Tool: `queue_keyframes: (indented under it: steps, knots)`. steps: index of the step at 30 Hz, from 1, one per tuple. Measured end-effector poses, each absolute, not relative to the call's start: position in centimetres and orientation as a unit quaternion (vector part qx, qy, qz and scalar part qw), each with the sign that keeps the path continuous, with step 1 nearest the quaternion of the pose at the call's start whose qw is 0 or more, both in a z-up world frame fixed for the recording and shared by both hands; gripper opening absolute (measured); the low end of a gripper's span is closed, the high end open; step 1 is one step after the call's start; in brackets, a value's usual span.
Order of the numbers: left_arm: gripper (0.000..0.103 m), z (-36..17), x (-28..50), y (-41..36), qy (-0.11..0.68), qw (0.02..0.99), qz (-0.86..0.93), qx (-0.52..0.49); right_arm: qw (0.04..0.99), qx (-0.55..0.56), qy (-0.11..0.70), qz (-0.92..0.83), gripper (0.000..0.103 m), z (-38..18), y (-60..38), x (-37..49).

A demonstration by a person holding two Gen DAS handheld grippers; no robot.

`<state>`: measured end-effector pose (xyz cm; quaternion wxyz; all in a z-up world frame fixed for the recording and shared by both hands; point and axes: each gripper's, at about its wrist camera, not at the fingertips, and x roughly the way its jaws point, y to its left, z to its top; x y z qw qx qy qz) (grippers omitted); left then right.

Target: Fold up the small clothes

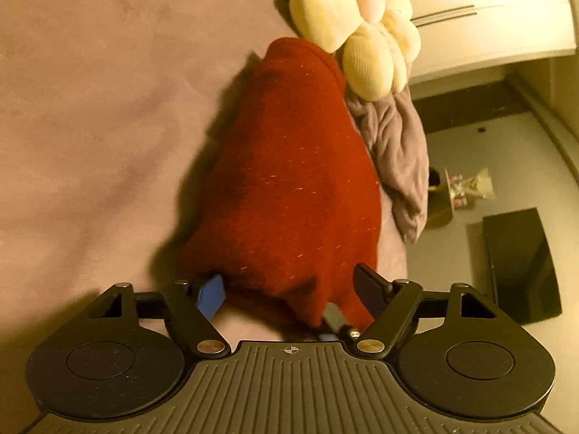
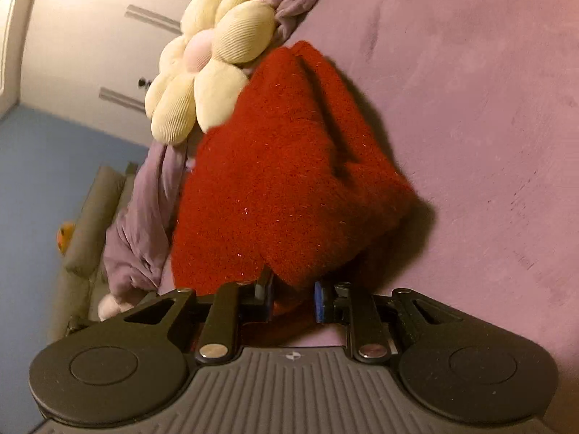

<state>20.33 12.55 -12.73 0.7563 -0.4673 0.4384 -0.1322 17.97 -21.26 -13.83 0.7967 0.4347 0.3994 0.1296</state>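
Where the red knit garment ends, a flower cushion overlaps it.

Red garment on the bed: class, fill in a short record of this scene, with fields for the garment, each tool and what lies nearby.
garment: red knitted garment, bunched, near end lifted off the bed cover
left tool: fingers wide apart, garment edge between them; grip unclear
right tool: closed narrowly on a fold of the garment
nearby: cream flower cushion at the garment's far end; crumpled grey-purple cloth alongside
fold: not yet neat
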Motion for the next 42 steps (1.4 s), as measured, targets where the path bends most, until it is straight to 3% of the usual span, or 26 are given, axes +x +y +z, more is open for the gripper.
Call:
queue_keyframes:
  steps: [4,11,17,21,25,31,38,40,42]
  knots:
    - [0.096,-10.6,18.7,14.8,0.427,0.785,-0.093,-0.439,0.839,0.341,0.41,0.106,0.036,-10.8,-21.8,17.0]
    - [0.1,-4.0,20.6,11.6,0.393,0.871,-0.06,-0.288,0.925,0.189,0.321,0.076,0.037,-3.9,-20.4,16.8]
    - [0.102,-7.6,24.8,6.2,0.469,0.873,-0.022,-0.128,0.916,0.05,0.387,0.091,0.031,-6.0,-14.6,20.9]
    - [0.103,-10.3,24.1,7.2,0.48,0.858,-0.039,-0.18,0.911,0.034,0.4,0.098,0.032,-9.0,-15.3,20.9]
    - [0.103,-9.0,23.3,8.0,0.482,0.848,-0.042,-0.214,0.903,0.02,0.417,0.107,0.032,-8.3,-15.3,21.9]
    - [0.103,-7.6,23.3,7.3,0.457,0.881,0.0,-0.123,0.902,0.0,0.419,0.104,0.033,-8.8,-14.8,21.3]
    - [0.103,-9.1,23.1,7.3,0.459,0.881,-0.009,-0.114,0.901,-0.016,0.422,0.1,0.036,-9.0,-14.2,21.6]
    - [0.103,-8.7,22.5,7.4,0.47,0.874,-0.007,-0.121,0.903,-0.019,0.419,0.091,0.04,-8.5,-14.1,20.9]
    - [0.103,-8.2,21.3,7.5,0.476,0.871,-0.003,-0.122,0.903,-0.023,0.421,0.078,0.05,-7.8,-14.0,19.5]
